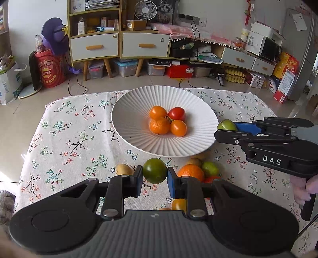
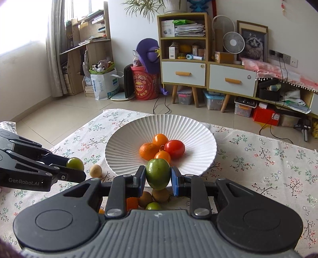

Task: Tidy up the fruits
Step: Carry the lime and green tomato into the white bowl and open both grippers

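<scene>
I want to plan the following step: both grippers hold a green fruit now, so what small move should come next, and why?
Probably carry the right gripper forward over the white plate first. Its light green fruit is already at the near rim, while the left gripper holds its dark green fruit short of it, above the tablecloth.

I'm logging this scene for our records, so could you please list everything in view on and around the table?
plate: one, white, ribbed, mid-table
fruits in plate: four, three orange, one red
loose fruits: several, orange, green, brown, on the cloth near the plate
tablecloth: one, floral, covers table
cabinets: white drawers, behind
fan: one, white, on cabinet
left gripper: shut on dark green fruit
right gripper: shut on light green fruit
hand: one, on right gripper's handle
</scene>
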The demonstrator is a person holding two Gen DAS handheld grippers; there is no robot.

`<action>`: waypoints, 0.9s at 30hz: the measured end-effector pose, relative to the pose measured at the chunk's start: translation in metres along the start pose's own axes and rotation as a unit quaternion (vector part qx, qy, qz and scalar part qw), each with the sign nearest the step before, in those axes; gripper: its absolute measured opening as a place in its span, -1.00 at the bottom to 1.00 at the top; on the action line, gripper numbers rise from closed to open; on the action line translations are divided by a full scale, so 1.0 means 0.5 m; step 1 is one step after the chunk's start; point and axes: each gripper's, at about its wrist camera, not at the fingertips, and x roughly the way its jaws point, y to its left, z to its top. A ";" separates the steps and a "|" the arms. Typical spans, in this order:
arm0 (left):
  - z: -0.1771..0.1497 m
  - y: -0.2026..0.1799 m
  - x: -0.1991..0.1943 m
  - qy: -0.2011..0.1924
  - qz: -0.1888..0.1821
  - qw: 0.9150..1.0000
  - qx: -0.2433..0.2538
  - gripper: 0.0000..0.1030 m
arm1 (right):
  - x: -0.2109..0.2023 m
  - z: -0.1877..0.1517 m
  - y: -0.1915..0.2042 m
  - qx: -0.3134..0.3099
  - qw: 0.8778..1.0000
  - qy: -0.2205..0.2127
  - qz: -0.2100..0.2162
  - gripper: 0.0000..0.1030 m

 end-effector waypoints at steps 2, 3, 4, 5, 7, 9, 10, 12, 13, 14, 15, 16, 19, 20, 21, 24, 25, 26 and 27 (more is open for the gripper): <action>0.010 -0.007 0.012 -0.004 0.000 1.000 -0.001 -0.50 | 0.007 0.005 -0.014 0.005 1.000 0.002 -0.003 -0.53; 0.015 -0.010 0.019 -0.006 0.000 1.000 -0.001 -0.50 | 0.010 0.006 -0.018 0.006 1.000 0.003 -0.005 -0.53; 0.020 -0.014 0.026 -0.009 0.000 1.000 -0.001 -0.50 | 0.014 0.008 -0.023 0.007 1.000 0.005 -0.003 -0.53; 0.024 -0.017 0.032 -0.011 0.000 1.000 0.000 -0.50 | 0.018 0.009 -0.028 0.008 1.000 0.008 0.001 -0.53; 0.031 -0.024 0.048 -0.015 0.000 1.000 0.003 -0.50 | 0.026 0.013 -0.038 0.011 1.000 0.014 0.005 -0.53; 0.039 -0.034 0.068 -0.016 0.003 1.000 0.008 -0.50 | 0.036 0.018 -0.049 0.014 1.000 0.020 0.011 -0.53; 0.042 -0.038 0.078 -0.016 0.005 1.000 0.010 -0.50 | 0.039 0.021 -0.052 0.015 1.000 0.022 0.013 -0.53; 0.046 -0.043 0.093 -0.015 0.009 1.000 0.011 -0.50 | 0.044 0.023 -0.056 0.018 0.999 0.025 0.014 -0.53; 0.048 -0.045 0.101 -0.013 0.012 1.000 0.009 -0.50 | 0.047 0.024 -0.059 0.019 0.999 0.027 0.015 -0.53; 0.051 -0.046 0.108 -0.011 0.014 1.000 0.007 -0.50 | 0.052 0.027 -0.065 0.019 0.999 0.032 0.020 -0.53; 0.053 -0.046 0.115 -0.010 0.015 1.000 0.005 -0.50 | 0.056 0.028 -0.068 0.017 0.999 0.035 0.022 -0.53; 0.055 -0.046 0.121 -0.008 0.017 1.000 0.003 -0.50 | 0.059 0.028 -0.069 0.013 0.999 0.038 0.022 -0.53; 0.058 -0.048 0.134 -0.006 0.022 1.000 0.000 -0.50 | 0.069 0.027 -0.071 0.000 0.999 0.045 0.020 -0.53; 0.059 -0.049 0.137 -0.006 0.022 1.000 -0.001 -0.50 | 0.072 0.026 -0.071 -0.004 0.999 0.047 0.018 -0.53; 0.060 -0.051 0.140 -0.006 0.023 1.000 -0.001 -0.50 | 0.075 0.026 -0.070 -0.008 0.999 0.048 0.017 -0.53; 0.062 -0.061 0.147 -0.006 0.023 1.000 0.001 -0.50 | 0.081 0.027 -0.068 -0.015 0.999 0.049 0.018 -0.53; 0.062 -0.064 0.148 -0.007 0.023 1.000 0.003 -0.50 | 0.083 0.026 -0.067 -0.018 0.998 0.050 0.018 -0.53; 0.062 -0.065 0.149 -0.008 0.023 1.000 0.004 -0.50 | 0.085 0.025 -0.066 -0.020 0.998 0.051 0.019 -0.53; 0.062 -0.064 0.150 -0.008 0.023 1.000 0.003 -0.50 | 0.089 0.026 -0.066 -0.023 0.998 0.053 0.019 -0.53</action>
